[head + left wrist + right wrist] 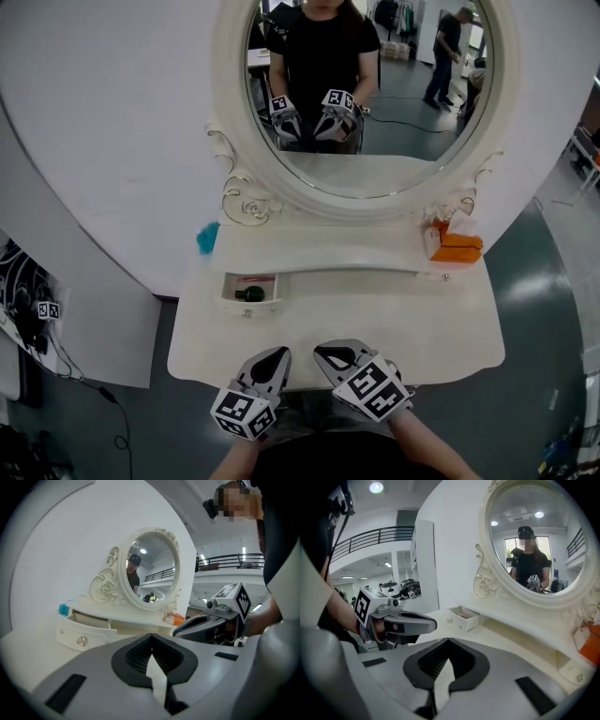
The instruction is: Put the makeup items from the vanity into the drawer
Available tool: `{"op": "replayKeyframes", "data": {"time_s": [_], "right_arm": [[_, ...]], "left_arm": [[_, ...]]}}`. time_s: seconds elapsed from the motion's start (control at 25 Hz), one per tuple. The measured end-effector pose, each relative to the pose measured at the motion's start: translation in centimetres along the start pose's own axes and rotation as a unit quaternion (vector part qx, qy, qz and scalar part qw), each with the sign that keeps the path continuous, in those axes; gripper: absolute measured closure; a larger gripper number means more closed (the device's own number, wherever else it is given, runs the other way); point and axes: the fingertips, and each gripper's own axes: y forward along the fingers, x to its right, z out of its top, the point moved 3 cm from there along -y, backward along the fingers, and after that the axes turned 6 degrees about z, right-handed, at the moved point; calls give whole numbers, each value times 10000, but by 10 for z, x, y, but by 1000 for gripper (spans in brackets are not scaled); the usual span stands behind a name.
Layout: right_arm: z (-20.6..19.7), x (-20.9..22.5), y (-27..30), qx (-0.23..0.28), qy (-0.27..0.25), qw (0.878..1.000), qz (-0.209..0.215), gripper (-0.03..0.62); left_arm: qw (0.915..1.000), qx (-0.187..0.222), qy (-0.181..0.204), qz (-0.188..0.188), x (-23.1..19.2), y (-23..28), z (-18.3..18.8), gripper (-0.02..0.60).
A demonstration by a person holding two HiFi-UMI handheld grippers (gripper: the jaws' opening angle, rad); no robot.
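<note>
Hovering near the vanity [375,319], left gripper [281,354] and right gripper [323,352] are pressed together, empty, likely poised to fetch the teal item [207,237] and orange item [457,246] shelved above the open drawer [248,307].

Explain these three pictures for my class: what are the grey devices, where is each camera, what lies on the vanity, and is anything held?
No robot here: a person holds two grey grippers, the left gripper and right gripper, each with a marker cube. The head view looks down from the person's head; the other two pictures come from cameras riding on each gripper. Both grippers are shut and empty, at the near edge of the white vanity. Its small drawer stands open with a dark round item inside. On the shelf under the oval mirror sit an orange box and, at the left end, a blue item.
</note>
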Motion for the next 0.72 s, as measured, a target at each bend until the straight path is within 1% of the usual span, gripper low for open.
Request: {"op": "replayKeyframes", "data": {"time_s": [0.2,0.4,0.56,0.72], "right_arm": [[-20,-10,-26,-6,-31,10000,34,572],[-40,-18,-48,51,102,9999,34,572],[-52,-26,-59,128,216,9997,76,572],[-59,-35,-65,141,222,9995,147,572]], "left_arm": [[10000,36,-11,26,30,-6,-13,568],[10000,50,23,22,54,-14,-22,568],[10000,36,55,51,67,-21,-30,568],[9999,39,48,131,74,-30,-35,568]]}}
